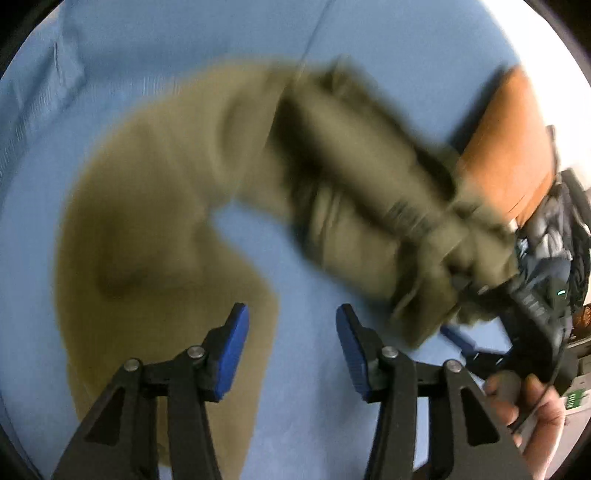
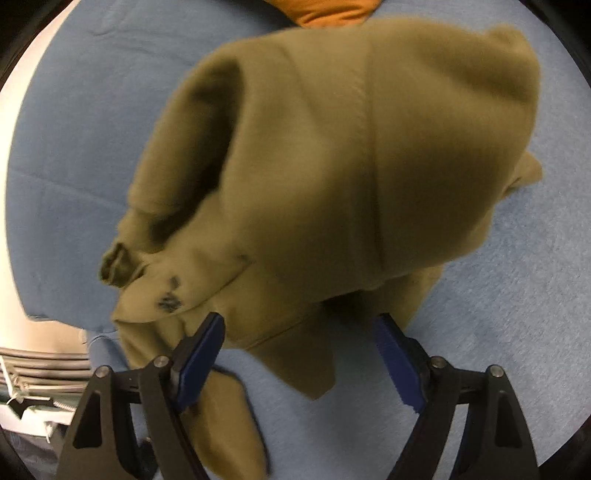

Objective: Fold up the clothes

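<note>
An olive-green garment lies crumpled on a blue sheet. Its near part curves flat to the left, and its right part is bunched and blurred. My left gripper is open just above the sheet beside the garment's edge, with nothing between its pads. In the right wrist view the garment is a loose heap with a cuff at its left. My right gripper stands wide open at the heap's near edge; cloth lies between the fingers, but the pads do not press it. One of its blue fingers shows in the left wrist view under the bunched cloth.
An orange cushion lies at the far edge of the sheet, also in the right wrist view. A person's hand holds the right gripper's handle. Left of the sheet are a white surface and cables.
</note>
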